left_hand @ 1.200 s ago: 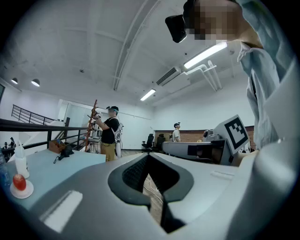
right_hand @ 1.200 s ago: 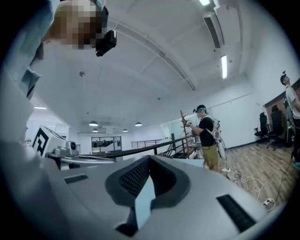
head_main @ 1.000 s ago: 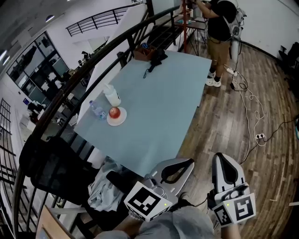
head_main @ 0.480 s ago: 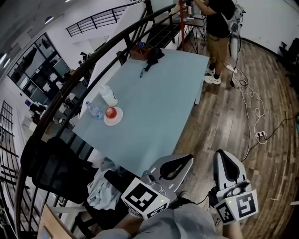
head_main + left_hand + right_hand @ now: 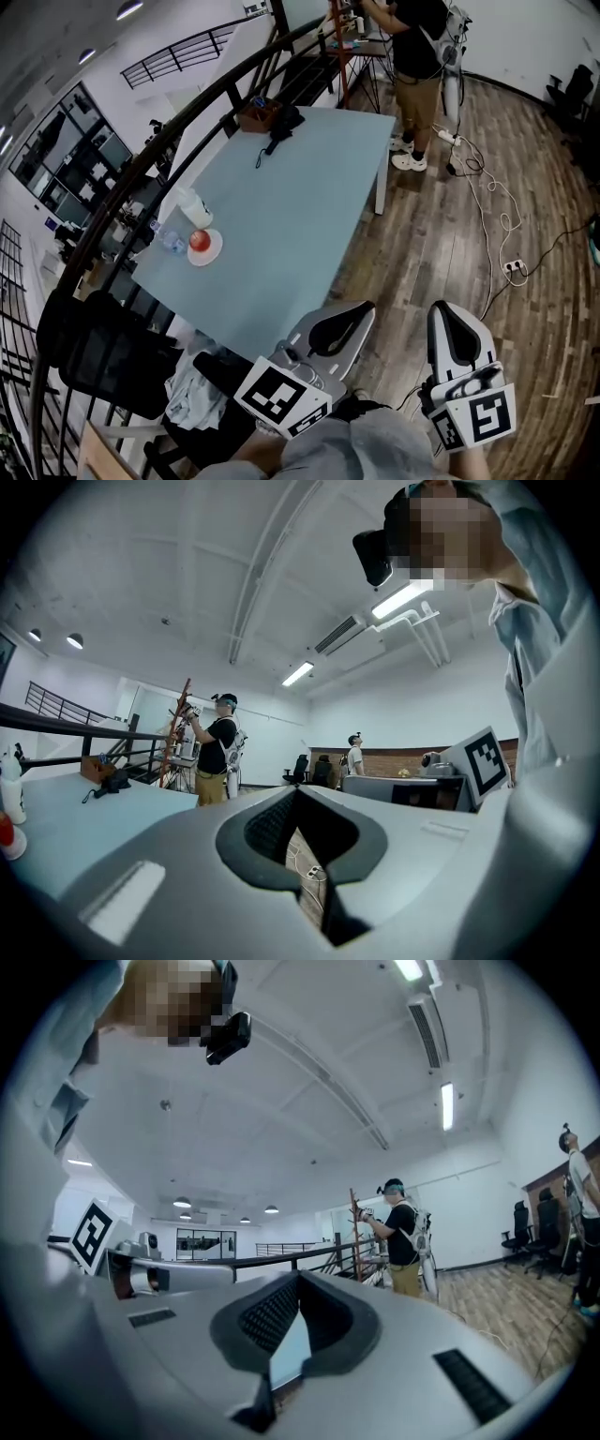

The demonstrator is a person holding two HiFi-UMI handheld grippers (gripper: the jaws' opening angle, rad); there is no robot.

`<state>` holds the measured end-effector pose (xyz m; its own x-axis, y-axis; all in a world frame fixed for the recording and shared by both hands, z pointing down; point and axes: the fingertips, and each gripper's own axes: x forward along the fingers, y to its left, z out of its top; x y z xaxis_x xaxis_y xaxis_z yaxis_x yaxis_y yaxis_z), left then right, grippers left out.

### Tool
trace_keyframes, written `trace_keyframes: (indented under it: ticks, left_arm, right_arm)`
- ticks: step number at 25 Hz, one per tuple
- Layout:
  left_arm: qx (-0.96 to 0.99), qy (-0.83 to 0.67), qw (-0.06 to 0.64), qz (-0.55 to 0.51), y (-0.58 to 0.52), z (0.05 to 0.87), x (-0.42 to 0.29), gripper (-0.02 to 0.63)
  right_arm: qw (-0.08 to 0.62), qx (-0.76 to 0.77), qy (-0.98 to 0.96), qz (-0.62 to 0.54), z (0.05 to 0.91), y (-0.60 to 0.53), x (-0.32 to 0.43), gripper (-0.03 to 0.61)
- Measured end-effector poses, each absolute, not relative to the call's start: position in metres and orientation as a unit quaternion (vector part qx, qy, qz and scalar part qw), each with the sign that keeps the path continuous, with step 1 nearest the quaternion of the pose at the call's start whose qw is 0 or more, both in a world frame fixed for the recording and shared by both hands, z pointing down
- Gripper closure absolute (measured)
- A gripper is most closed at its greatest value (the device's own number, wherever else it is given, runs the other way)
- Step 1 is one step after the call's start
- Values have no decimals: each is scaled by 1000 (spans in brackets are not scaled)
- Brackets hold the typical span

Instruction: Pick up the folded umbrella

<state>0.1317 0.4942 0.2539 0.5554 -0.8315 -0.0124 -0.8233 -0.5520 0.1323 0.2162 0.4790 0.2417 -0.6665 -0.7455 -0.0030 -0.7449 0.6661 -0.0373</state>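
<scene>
The folded black umbrella (image 5: 283,120) lies at the far end of the pale blue table (image 5: 300,216), its strap trailing toward me; it also shows small in the left gripper view as a dark umbrella (image 5: 114,782). My left gripper (image 5: 354,312) is shut and empty, held level just off the table's near corner. My right gripper (image 5: 449,319) is also shut and empty, out over the wooden floor to the table's right. Both are far from the umbrella. Each gripper view shows only its own closed jaws, left gripper (image 5: 296,791) and right gripper (image 5: 299,1277).
A brown box (image 5: 253,114) sits beside the umbrella. A plate with an apple (image 5: 200,245), a white bottle (image 5: 193,207) and a clear bottle (image 5: 170,238) stand at the table's left edge. A railing (image 5: 141,178) runs behind. A person (image 5: 417,66) stands beyond; cables (image 5: 497,206) cross the floor.
The table and everything on it have shifted left and up in the head view. Both grippers have stayed shut and empty, side by side at the bottom of that view.
</scene>
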Motion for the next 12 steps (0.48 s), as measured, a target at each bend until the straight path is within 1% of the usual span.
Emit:
trace_keyframes:
  ticks: [7, 12]
  left_arm:
    - [891, -448, 63, -35, 475, 257, 163, 609]
    - [901, -429, 52, -37, 451, 255, 182, 609]
  right_arm:
    - [30, -444, 894, -59, 246, 463, 262, 578]
    - [29, -479, 875, -65, 256, 451, 290, 578]
